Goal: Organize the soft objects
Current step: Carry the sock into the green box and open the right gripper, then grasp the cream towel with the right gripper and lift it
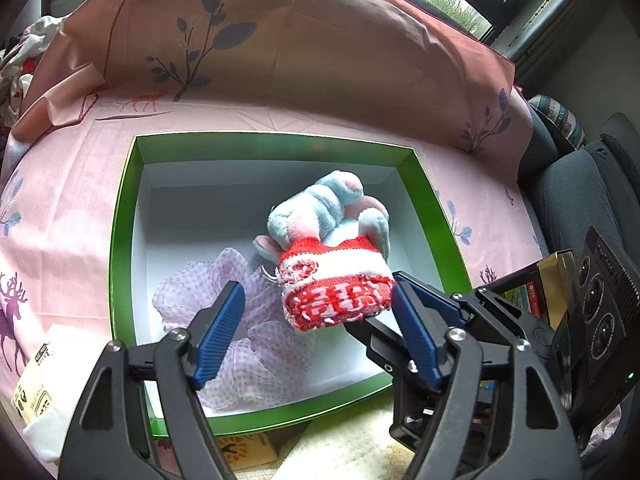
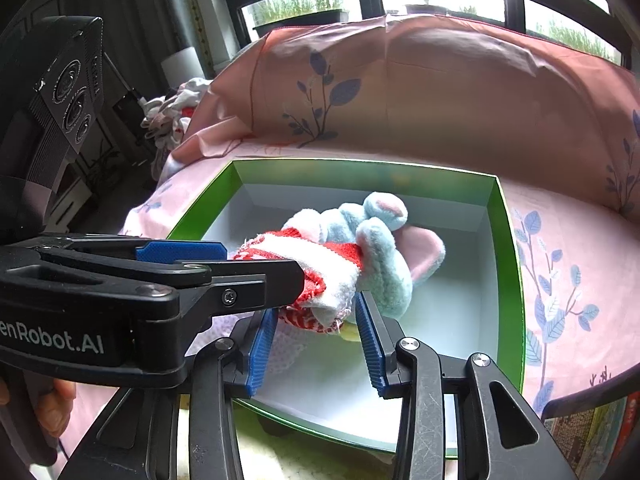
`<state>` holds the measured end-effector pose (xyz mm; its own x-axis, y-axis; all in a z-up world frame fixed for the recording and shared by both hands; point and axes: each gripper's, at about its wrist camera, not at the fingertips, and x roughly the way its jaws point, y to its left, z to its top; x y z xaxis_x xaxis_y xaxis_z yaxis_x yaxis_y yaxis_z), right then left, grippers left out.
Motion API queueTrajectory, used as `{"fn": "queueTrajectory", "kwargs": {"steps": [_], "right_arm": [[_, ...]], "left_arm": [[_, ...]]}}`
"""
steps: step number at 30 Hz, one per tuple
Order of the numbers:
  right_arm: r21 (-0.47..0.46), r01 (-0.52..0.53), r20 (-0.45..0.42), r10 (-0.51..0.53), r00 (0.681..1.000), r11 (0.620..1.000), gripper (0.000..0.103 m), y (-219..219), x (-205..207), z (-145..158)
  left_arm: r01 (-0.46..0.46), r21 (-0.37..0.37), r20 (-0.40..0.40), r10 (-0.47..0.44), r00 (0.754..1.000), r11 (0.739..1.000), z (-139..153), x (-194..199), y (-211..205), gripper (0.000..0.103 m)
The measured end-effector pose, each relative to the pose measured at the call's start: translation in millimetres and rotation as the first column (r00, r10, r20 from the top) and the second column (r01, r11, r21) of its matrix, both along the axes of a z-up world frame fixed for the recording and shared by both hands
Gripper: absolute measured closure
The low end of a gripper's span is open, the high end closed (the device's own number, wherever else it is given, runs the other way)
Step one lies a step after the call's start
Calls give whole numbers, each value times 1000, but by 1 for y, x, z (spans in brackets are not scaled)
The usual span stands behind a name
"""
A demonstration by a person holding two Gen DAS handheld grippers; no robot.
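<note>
The left tongs (image 1: 316, 308) stand wide, their blue pads clear of the plush toy (image 1: 332, 252) in its red-and-white knitted sweater. The right tongs (image 2: 316, 336) grip the toy's sweater end between narrow jaws, holding it over the green box (image 1: 124, 216), above a dotted mesh fabric (image 1: 240, 320) lying inside. The box sits on a pink patterned bedsheet (image 1: 72, 184).

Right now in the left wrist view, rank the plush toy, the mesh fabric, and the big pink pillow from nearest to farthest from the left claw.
1. Mesh fabric, under the left claw, in the box.
2. Plush toy, just ahead, above the box floor.
3. Pink pillow, behind the box.
</note>
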<state>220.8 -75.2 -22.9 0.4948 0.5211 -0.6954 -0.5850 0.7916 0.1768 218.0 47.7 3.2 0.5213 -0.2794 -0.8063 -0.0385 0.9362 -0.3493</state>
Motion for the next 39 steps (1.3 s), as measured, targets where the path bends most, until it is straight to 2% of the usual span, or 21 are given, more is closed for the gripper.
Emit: {"fn": "queueTrajectory", "kwargs": {"steps": [1, 4, 5, 6, 8, 13, 15, 20, 27, 34, 37, 39], "right_arm": [[0, 7, 4, -7, 1000, 1000, 60, -2, -1, 2], [11, 34, 12, -34, 999, 999, 42, -11, -7, 9], [21, 38, 17, -39, 999, 999, 38, -14, -10, 11], [28, 41, 21, -42, 999, 999, 38, -17, -13, 14], [31, 51, 31, -52, 998, 998, 38, -22, -20, 20], [41, 60, 49, -62, 997, 997, 35, -34, -42, 33], [61, 64, 49, -67, 997, 996, 26, -39, -52, 38], [82, 68, 54, -73, 996, 994, 26, -57, -80, 45], [93, 92, 50, -96, 994, 991, 26, -91, -119, 45], [86, 111, 1, -111, 994, 990, 26, -111, -148, 18], [111, 126, -31, -123, 992, 986, 26, -117, -152, 3], [97, 142, -16, -141, 990, 985, 26, -117, -153, -5]], "left_arm": [[-4, 6, 2, 4, 1000, 1000, 2, -2, 1, 25], [-13, 23, 15, 12, 1000, 1000, 10, -10, 5, 22], [-16, 33, 18, 15, 1000, 999, 12, -13, 6, 17], [-22, 43, 24, 21, 999, 999, 15, -17, 6, 8], [-32, 55, 44, 30, 999, 998, 20, -25, 8, 1], [-48, 68, 64, 44, 997, 997, 32, -47, 9, 1], [-57, 88, 75, 51, 996, 994, 36, -57, 9, 1], [-82, 103, 105, 71, 992, 991, 45, -92, 11, 1], [-110, 29, 121, 105, 987, 994, 44, -151, 18, 1], [-144, -57, 103, 150, 983, 988, 19, -198, 16, 1], [-162, -69, 95, 168, 981, 984, 2, -217, 12, 1], [-156, -74, 76, 161, 984, 985, -9, -225, 9, 1]]}}
